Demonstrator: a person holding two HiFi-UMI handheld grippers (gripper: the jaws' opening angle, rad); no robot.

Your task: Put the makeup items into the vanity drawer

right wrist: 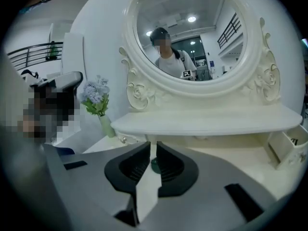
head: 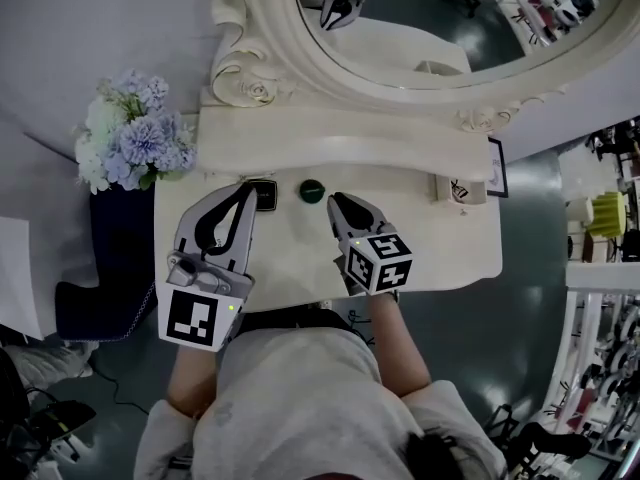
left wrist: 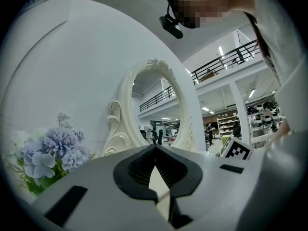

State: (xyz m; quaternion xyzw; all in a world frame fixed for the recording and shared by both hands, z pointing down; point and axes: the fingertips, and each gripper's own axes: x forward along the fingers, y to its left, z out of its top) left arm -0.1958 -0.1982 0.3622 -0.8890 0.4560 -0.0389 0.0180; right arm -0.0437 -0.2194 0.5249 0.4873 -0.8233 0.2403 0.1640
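A small round dark green makeup item (head: 312, 190) and a black square compact (head: 263, 194) lie on the cream vanity top (head: 440, 248), close under its raised shelf. My left gripper (head: 247, 188) hovers just left of the compact, jaws together with nothing in them. My right gripper (head: 335, 200) is just right of the green item, also shut and empty. In the right gripper view the green item (right wrist: 155, 165) shows just beyond the closed tips (right wrist: 153, 146). In the left gripper view the gripper (left wrist: 155, 148) points upward toward the mirror. A small cream drawer (head: 459, 190) stands pulled out at the right.
The oval mirror (head: 450, 18) in its carved frame rises behind the shelf (head: 340, 138). A vase of pale blue flowers (head: 135, 138) stands left of the vanity. A small framed card (head: 497, 168) leans at the right end. The person's body is against the front edge.
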